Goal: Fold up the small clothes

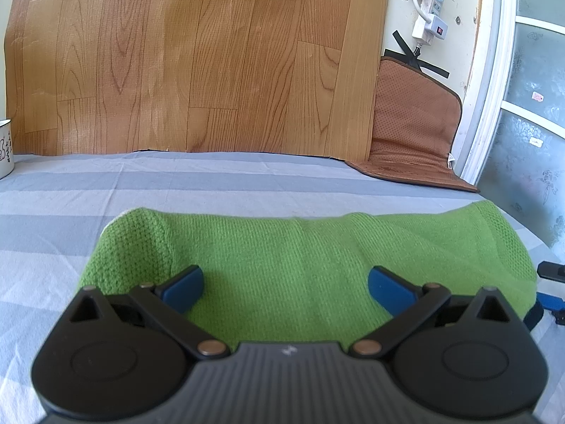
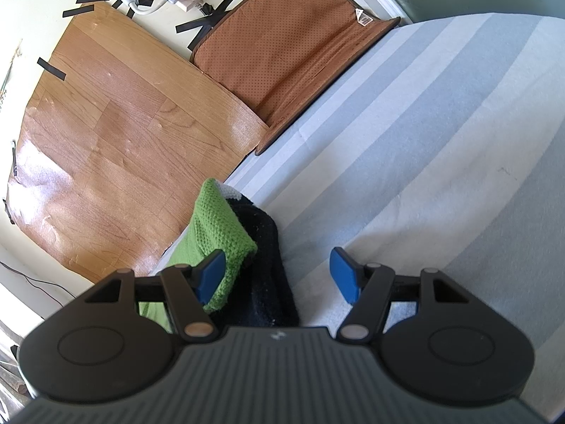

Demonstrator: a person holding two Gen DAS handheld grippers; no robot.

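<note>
Left claw (image 1: 285, 288) open over green sock (image 1: 300, 265)

green knit garment (image 1: 300, 268), folded, on striped sheet (image 1: 176, 190)

A white enamel mug with dark markings (image 1: 5, 148) is cut off by the left edge of the left wrist view. The near edge of the green knitted garment (image 1: 300, 268) is hidden behind the black gripper body. In the right wrist view, a dark fuzzy fabric (image 2: 268, 265) runs under the gripper body; its shape cannot be told.
</note>
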